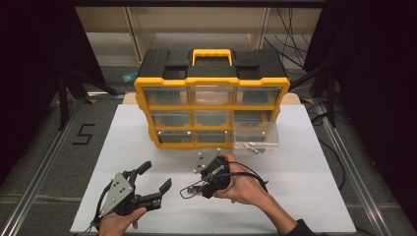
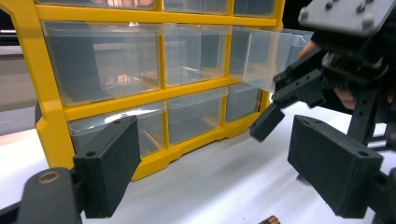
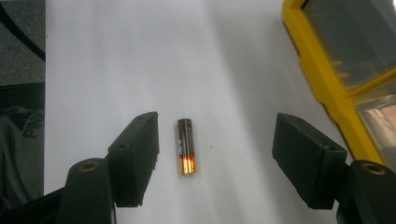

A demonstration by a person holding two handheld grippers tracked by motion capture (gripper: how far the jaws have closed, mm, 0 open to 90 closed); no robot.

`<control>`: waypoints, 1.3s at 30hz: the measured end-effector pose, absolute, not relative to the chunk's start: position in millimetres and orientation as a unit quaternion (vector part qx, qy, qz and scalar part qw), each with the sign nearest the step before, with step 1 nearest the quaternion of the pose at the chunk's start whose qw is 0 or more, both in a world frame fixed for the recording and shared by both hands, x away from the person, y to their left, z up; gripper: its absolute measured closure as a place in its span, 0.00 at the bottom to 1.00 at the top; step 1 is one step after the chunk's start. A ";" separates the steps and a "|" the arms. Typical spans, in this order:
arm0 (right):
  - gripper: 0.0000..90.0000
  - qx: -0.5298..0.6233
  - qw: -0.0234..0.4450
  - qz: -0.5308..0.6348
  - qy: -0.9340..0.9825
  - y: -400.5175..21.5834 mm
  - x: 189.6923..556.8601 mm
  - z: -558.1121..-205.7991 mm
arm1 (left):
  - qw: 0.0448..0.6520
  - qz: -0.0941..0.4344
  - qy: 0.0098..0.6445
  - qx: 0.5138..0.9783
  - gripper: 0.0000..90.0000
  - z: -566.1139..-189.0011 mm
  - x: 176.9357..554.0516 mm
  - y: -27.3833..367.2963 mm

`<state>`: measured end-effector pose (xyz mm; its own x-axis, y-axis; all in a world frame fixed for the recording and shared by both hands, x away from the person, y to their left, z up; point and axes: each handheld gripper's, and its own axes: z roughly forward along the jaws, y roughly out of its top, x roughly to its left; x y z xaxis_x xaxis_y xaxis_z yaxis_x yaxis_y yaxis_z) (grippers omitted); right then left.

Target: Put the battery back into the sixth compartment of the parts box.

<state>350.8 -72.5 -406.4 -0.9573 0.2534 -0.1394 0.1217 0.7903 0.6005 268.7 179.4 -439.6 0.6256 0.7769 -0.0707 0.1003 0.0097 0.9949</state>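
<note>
Your right gripper (image 3: 215,158) hung over the white tabletop (image 1: 305,196) with its jaws spread wide, and a small battery (image 3: 186,146) lay flat on the tabletop between them, nearer one jaw than the other, touching neither. The battery sat just in front of the yellow drawer organizer (image 1: 211,98), whose lower right clear drawer (image 1: 255,137) stood pulled out with small items inside. Your left gripper (image 1: 155,182) waited beside it, also released and empty, its jaws pointed toward the organizer. I judged the battery to be light, rigid and smooth, so it would likely roll or squirt out if pinched near an end. The safest hold seemed to be across its middle, jaws closing square on the round sides, with the gripper lowered until the pads reached the tabletop.
</note>
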 end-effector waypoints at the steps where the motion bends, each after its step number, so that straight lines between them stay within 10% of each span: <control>1: 0.37 0.100 0.105 0.305 0.941 -71.3 351.0 -409.1 | 0.625 0.270 0.338 0.650 0.18 -439.7 268.8 179.4; 20: 0.48 0.084 0.070 0.231 0.967 -54.1 355.8 -451.1 | 0.625 0.270 0.338 0.649 0.18 -439.7 268.8 179.6; 39: 0.82 0.088 0.047 0.211 0.972 -45.3 359.0 -467.7 | 0.626 0.270 0.337 0.649 0.18 -439.4 268.6 179.9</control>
<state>359.0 -45.3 -467.7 -0.9802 0.1907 -0.0534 0.1514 0.8956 0.4182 268.6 179.9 -439.4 0.6268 0.7760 -0.0709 0.0996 0.0104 0.9950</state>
